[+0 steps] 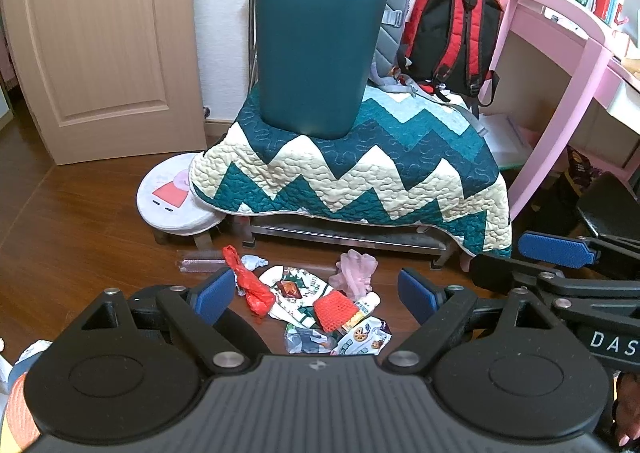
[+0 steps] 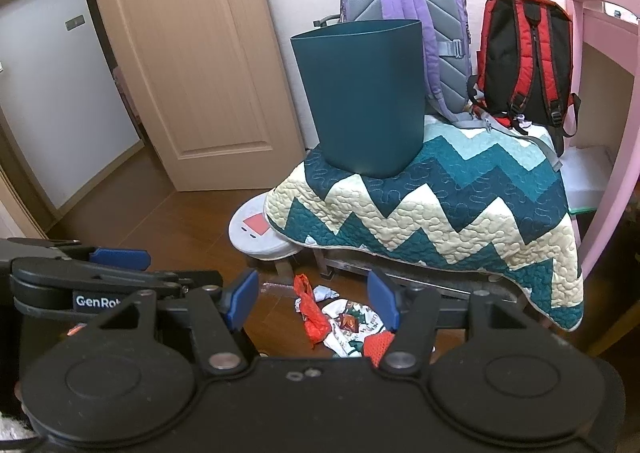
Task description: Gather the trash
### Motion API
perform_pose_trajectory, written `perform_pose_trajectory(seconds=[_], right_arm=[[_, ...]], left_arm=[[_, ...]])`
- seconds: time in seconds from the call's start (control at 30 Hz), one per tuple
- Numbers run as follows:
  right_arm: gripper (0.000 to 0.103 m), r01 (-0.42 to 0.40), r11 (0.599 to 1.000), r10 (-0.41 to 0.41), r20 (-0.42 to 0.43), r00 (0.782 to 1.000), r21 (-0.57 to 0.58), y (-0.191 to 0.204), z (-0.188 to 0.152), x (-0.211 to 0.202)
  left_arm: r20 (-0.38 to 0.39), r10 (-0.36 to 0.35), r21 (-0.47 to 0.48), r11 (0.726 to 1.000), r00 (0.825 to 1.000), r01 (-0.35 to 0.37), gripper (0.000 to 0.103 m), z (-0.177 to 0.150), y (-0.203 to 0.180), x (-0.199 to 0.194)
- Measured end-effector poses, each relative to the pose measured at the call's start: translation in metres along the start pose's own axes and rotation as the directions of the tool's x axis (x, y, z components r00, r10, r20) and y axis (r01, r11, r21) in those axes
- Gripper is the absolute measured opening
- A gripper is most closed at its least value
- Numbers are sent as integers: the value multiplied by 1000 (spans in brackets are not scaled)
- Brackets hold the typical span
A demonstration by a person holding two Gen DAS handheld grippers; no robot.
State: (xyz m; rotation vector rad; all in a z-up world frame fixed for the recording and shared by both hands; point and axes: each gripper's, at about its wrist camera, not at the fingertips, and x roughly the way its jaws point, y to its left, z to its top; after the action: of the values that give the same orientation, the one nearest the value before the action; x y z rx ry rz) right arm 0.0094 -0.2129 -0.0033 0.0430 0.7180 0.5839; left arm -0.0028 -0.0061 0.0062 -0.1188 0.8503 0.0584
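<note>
Several trash items (image 1: 320,305) lie on floor, near, none collected yet. Teal bin (image 1: 316,53) stands far, on quilt (image 1: 360,173). Your left gripper (image 1: 316,293) & right gripper (image 2: 314,299): jaws apart, nothing held. All pickups left, approx.

White "DAS" cut off at the frame edge on the right gripper (image 1: 556,253) body in the left wrist view, white "GenRo" likewise cut off on the left gripper (image 2: 120,257) body in the right wrist view, wrapper print too small to read
</note>
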Motion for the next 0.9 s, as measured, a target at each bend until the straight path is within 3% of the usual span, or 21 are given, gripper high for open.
perform_pose_trajectory(seconds=[0.57, 0.9], right_arm=[[61, 8, 1000, -8, -13, 1000, 7, -3, 2, 7], [61, 6, 1000, -4, -58, 998, 29, -25, 9, 40]], left_arm=[[-20, -8, 12, 1000, 1000, 9, 89, 1, -1, 13], [-76, -14, 24, 1000, 997, 16, 89, 12, 0, 51]])
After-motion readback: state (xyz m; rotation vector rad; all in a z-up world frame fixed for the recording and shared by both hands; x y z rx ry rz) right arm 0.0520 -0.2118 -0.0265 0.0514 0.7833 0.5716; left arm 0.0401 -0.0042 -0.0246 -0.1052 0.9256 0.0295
